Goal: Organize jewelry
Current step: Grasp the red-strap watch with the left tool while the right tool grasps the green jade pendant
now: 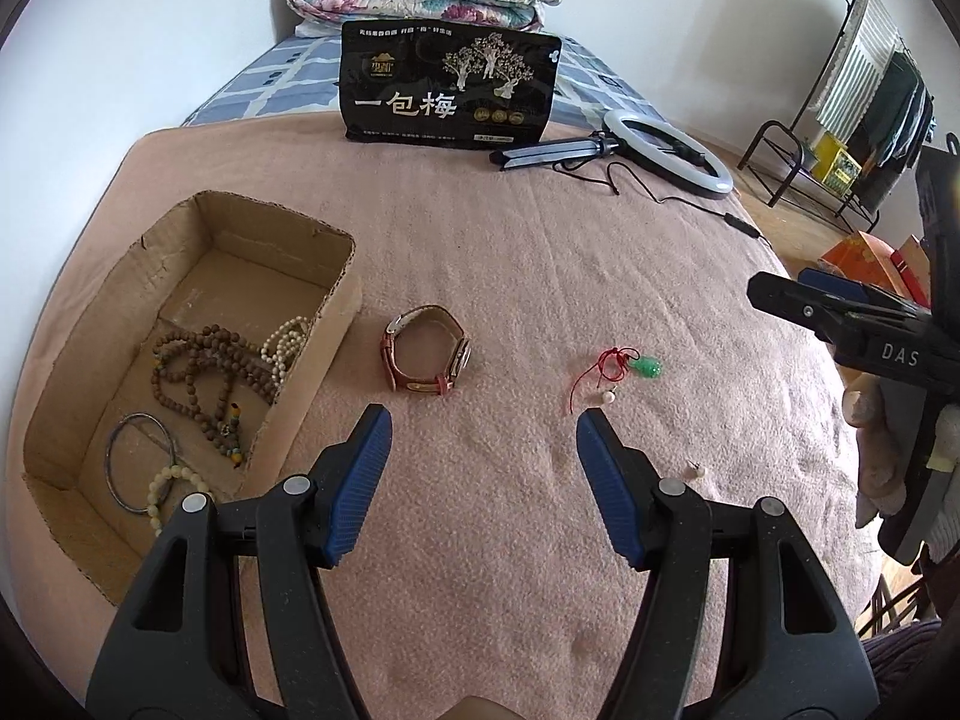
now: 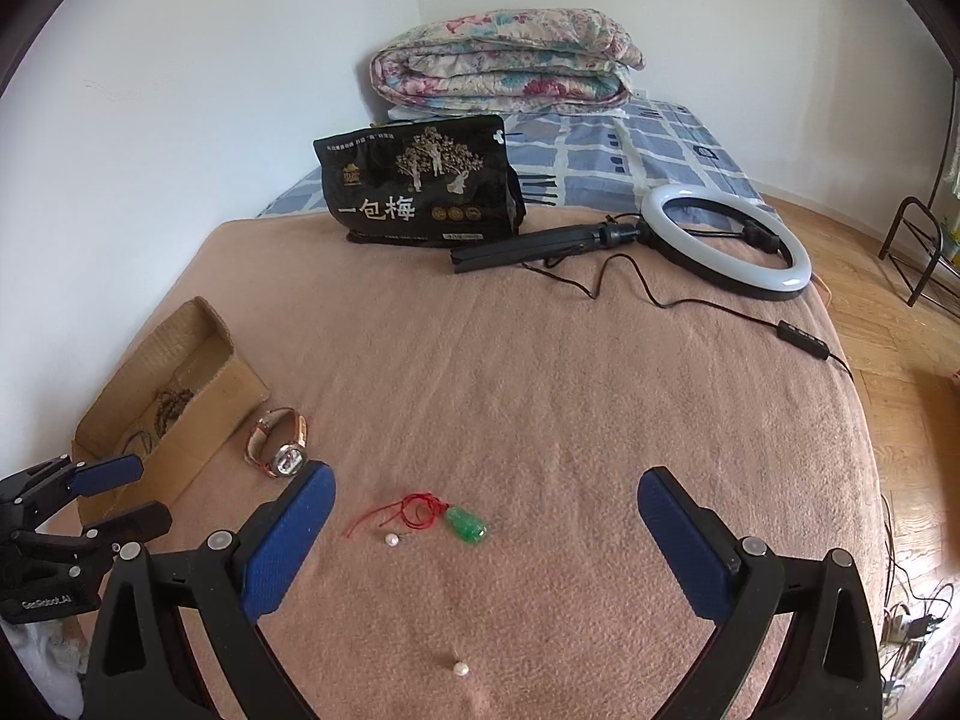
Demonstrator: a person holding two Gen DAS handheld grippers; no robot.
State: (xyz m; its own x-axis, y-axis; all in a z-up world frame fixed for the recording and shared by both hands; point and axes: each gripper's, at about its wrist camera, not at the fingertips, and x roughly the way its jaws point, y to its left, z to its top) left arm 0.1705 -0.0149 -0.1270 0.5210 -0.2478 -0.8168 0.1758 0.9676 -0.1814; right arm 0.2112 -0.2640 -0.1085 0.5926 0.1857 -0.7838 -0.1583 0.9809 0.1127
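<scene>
Box: the cardboard box (image 1: pixel 198 324) is sitting at the left on the bed's pink blanket (image 1: pixel 510 276), holding bead strings.
Watch: the watch (image 1: pixel 427 357) is lying just right of the box, ahead of the left claw (image 1: pixel 483 420), whose jaws are standing spread and empty.
Pendant: the green pendant (image 2: pixel 465 523) on its red cord is lying between the fingers of the right claw (image 2: pixel 486 486), also spread and empty, a pearl (image 2: pixel 391 539) beside it.
Room: a black bag (image 2: pixel 420 186), ring light (image 2: pixel 723 240) and folded quilt (image 2: pixel 504 60) are resting beyond.
Views: only the left view is showing inside the box.
</scene>
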